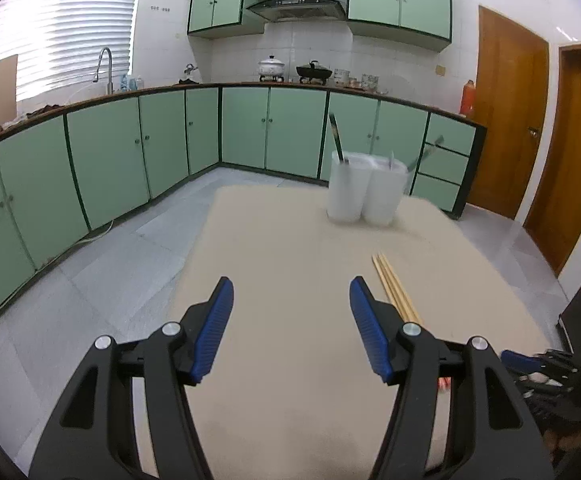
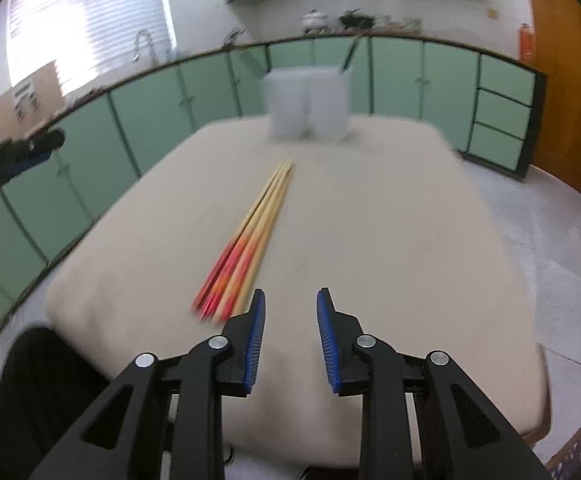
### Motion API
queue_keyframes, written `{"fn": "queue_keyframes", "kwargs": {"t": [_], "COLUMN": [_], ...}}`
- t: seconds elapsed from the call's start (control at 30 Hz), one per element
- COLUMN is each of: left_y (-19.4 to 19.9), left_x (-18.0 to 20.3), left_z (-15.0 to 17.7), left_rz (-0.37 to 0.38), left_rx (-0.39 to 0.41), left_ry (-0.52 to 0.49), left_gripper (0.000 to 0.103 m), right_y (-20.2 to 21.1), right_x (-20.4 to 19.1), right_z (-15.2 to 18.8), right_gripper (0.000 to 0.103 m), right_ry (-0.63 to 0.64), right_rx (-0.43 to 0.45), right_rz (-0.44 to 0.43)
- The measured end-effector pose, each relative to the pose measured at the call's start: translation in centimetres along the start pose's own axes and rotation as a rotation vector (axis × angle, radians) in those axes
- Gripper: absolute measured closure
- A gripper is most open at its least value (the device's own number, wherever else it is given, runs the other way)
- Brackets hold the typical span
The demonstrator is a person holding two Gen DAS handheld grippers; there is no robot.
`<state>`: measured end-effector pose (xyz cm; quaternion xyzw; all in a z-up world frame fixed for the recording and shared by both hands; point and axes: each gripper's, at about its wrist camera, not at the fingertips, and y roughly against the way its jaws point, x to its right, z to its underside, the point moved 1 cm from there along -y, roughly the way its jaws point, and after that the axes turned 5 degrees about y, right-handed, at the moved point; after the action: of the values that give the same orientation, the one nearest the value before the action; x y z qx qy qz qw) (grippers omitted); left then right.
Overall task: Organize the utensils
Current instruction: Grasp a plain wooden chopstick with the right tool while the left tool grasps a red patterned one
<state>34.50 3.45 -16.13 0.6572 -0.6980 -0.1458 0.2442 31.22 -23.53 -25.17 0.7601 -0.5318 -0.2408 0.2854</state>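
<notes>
Nearest, the left gripper (image 1: 291, 290) gapes wide and the right gripper (image 2: 291, 300) stands partly open, both empty above the beige table (image 2: 370, 240). The chopsticks (image 2: 250, 236) lie just ahead. Farther back stands a white utensil holder (image 1: 364, 190).

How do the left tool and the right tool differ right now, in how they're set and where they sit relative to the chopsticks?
The left tool has its jaws spread wider than the right tool. The chopsticks lie just outside the left tool's right finger, but just outside the right tool's left finger, so the bundle sits between the two tools. Both are open and empty, over the beige table, facing the white utensil holder.
</notes>
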Motion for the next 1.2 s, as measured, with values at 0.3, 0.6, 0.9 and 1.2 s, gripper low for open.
{"fn": "queue_keyframes", "kwargs": {"t": [0.3,0.6,0.9,1.2], "left_y": [0.6,-0.3,-3.0,-5.5], "left_x": [1.3,1.9,4.0,7.1], "left_z": [5.1,6.5,8.7,10.6], "left_rz": [0.028,0.047,0.068,0.077], "left_rx": [-0.05,-0.098,-0.182,-0.234], "left_ry": [0.014,0.002,-0.092,-0.187], "left_gripper": [0.042,0.04,0.04,0.041], "right_y": [-2.2,-2.8,-3.1,-3.6], "right_x": [-2.4,-0.8,0.0,2.2], "right_z": [0.9,0.7,0.8,0.2], "right_gripper": [0.076,0.079,0.078,0.095], "right_ry": [0.023,0.002,-0.002,-0.06], "right_rx": [-0.013,-0.004,-0.008,-0.002], "right_rz": [0.005,0.055,0.021,0.039]}}
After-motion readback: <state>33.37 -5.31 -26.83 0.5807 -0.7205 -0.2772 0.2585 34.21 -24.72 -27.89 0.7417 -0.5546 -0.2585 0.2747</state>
